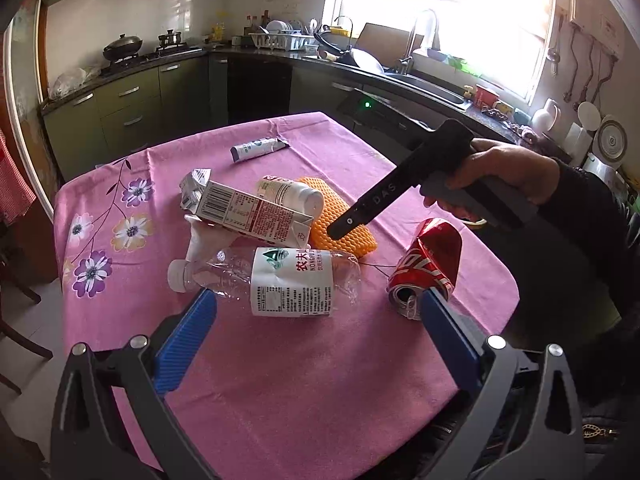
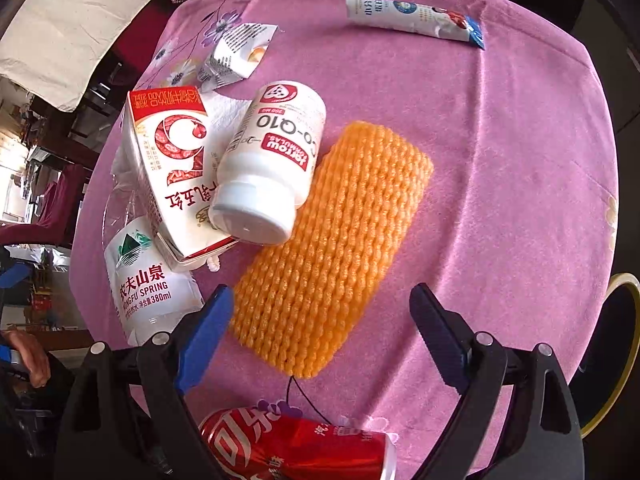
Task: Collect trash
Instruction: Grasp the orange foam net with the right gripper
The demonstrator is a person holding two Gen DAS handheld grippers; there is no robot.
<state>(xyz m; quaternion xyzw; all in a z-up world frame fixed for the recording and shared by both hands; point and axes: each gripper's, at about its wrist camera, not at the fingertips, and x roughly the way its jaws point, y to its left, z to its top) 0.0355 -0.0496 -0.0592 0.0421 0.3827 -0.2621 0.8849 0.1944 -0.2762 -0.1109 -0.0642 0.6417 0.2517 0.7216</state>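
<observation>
Trash lies on a pink tablecloth (image 1: 320,380). My left gripper (image 1: 320,314) is open, low over the near side, with a clear water bottle (image 1: 288,280) lying between its blue fingertips (image 1: 202,312). A crushed red can (image 1: 428,268) rests by its right finger. Behind are a milk carton (image 1: 248,212), a white pill bottle (image 1: 292,194) and an orange foam net (image 1: 344,220). My right gripper (image 2: 324,320) points steeply down, open, its jaws either side of the foam net's (image 2: 332,240) near end, not pressing it. The pill bottle (image 2: 272,160) leans on the carton (image 2: 172,168).
A flattened sachet (image 2: 412,20) lies at the far edge and a crumpled small carton (image 2: 236,52) at the far left. A yellow-rimmed round thing (image 2: 624,320) sits past the table's right edge. Kitchen counters and a sink (image 1: 432,84) run behind the table.
</observation>
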